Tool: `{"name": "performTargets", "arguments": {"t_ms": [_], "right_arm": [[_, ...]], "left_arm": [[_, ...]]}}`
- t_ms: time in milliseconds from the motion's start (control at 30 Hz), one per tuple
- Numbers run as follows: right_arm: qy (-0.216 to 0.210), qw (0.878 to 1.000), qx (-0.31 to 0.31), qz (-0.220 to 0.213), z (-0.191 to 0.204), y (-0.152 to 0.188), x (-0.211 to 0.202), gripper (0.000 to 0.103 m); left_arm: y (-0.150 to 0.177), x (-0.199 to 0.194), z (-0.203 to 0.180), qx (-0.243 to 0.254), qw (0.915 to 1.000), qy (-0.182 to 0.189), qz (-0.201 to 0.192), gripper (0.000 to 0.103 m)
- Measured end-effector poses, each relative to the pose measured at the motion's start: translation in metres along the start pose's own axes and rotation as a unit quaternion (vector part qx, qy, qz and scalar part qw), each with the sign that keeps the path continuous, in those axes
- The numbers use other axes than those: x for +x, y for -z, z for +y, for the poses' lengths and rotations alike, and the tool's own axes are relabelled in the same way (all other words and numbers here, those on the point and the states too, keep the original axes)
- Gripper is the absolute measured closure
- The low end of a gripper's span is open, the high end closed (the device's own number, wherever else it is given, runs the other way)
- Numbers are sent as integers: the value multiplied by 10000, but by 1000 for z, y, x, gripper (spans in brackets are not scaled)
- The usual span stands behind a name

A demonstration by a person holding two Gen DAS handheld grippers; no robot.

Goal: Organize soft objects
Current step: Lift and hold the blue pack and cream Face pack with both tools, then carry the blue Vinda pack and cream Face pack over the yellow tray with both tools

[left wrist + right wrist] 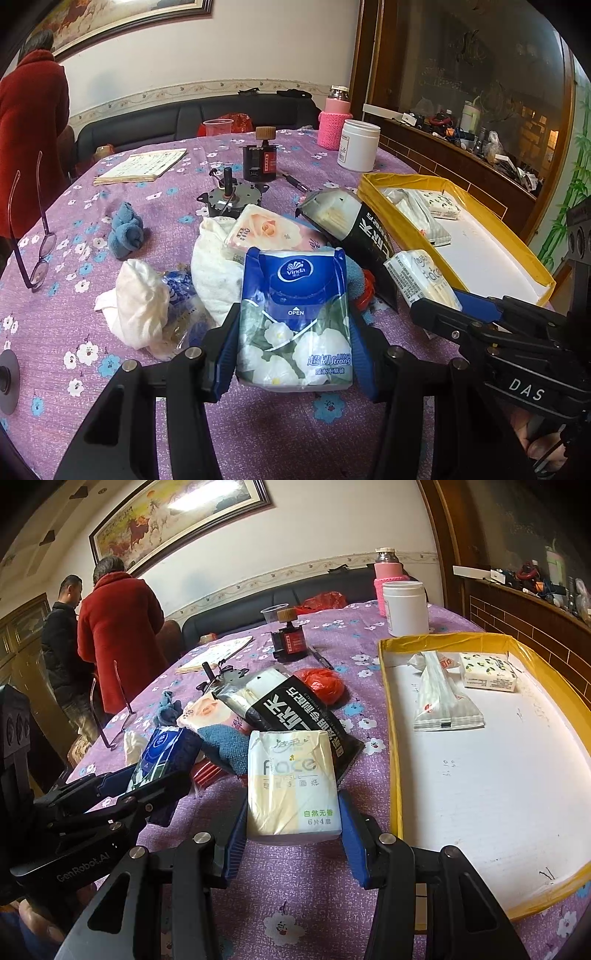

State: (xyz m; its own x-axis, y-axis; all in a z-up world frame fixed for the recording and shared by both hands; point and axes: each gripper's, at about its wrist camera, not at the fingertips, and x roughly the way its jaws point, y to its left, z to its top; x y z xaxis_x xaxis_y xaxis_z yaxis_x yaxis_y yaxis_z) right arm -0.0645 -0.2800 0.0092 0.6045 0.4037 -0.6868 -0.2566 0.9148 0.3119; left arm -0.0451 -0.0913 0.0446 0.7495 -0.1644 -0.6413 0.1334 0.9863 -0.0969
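The left gripper (293,325) was closed on a blue tissue pack (295,314), its blue pads pressed against both long sides; the pack stood tilted above the purple flowered tablecloth (92,369), at the near edge of the pile. The right gripper (293,812) was closed likewise on a cream tissue pack (291,782), pads against either side; that pack was just left of the yellow-rimmed tray (391,738). The tray held two items at its far end: a white striped tissue packet (443,701) and a small white flowered pack (487,670), lying apart from each other. The pile between the grippers comprised a black packet (295,709), a pink rose-printed pack (273,229), a white cloth (214,266) and a teal cloth (225,747); these lay touching or overlapping. A crumpled white cloth (136,306) and a blue rolled cloth (125,232) lay apart to the left; spectacles (37,258) were near the table edge.
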Motion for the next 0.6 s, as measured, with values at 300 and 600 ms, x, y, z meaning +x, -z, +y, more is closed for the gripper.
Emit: {"name": "performTargets", "arguments": {"t_ms": [300, 600], "right_arm": [[32, 10000, 27, 68, 0, -2, 4, 53], [78, 9997, -8, -233, 3, -8, -14, 53]], "left_arm": [[0, 2, 0, 10, 10000, 22, 37, 51], [1, -2, -3, 87, 10000, 0, -48, 51]]}}
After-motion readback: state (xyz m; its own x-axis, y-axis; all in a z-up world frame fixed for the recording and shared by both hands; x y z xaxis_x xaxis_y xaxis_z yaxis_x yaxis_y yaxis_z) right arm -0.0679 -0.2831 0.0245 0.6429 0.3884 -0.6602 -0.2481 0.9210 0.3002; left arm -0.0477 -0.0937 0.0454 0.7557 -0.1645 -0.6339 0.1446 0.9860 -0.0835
